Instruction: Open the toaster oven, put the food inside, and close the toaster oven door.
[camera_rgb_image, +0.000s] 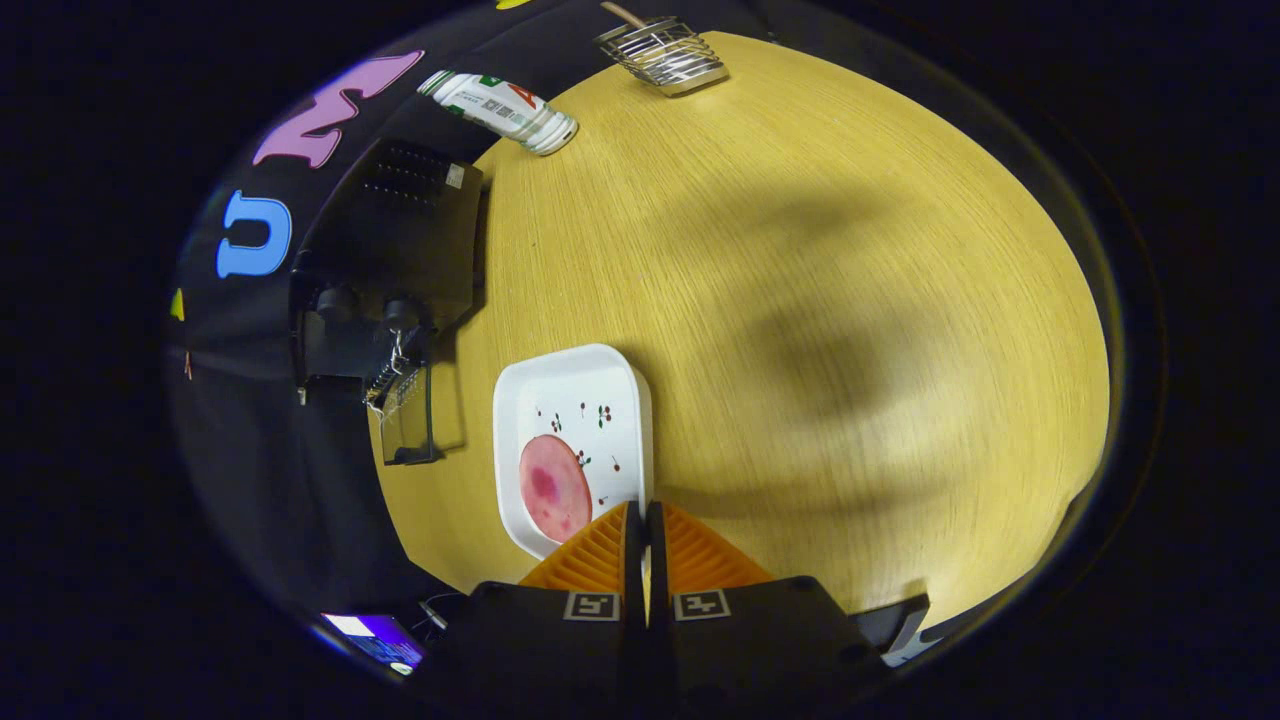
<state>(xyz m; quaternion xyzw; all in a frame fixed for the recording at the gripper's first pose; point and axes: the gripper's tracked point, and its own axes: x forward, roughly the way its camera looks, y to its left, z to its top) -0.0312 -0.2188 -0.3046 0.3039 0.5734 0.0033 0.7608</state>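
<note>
A white square plate (590, 400) with small cherry prints carries a round pink slice of meat (553, 487). My gripper (644, 520) is shut, and its orange fingers (600, 555) pinch the plate's near corner rim. The plate is over the wooden table (800, 300), right beside the black toaster oven (400, 240). The oven stands at the table's edge against the booth wall, with its glass door (408, 420) swung open toward the plate. Two knobs (400, 312) show on its front. I cannot tell whether the plate rests on the table or hangs just above it.
A white bottle (500, 105) with a green label lies on its side beyond the oven. A wire basket (662, 50) stands at the far edge of the table. A lit screen (375, 637) glows below the table edge near my gripper.
</note>
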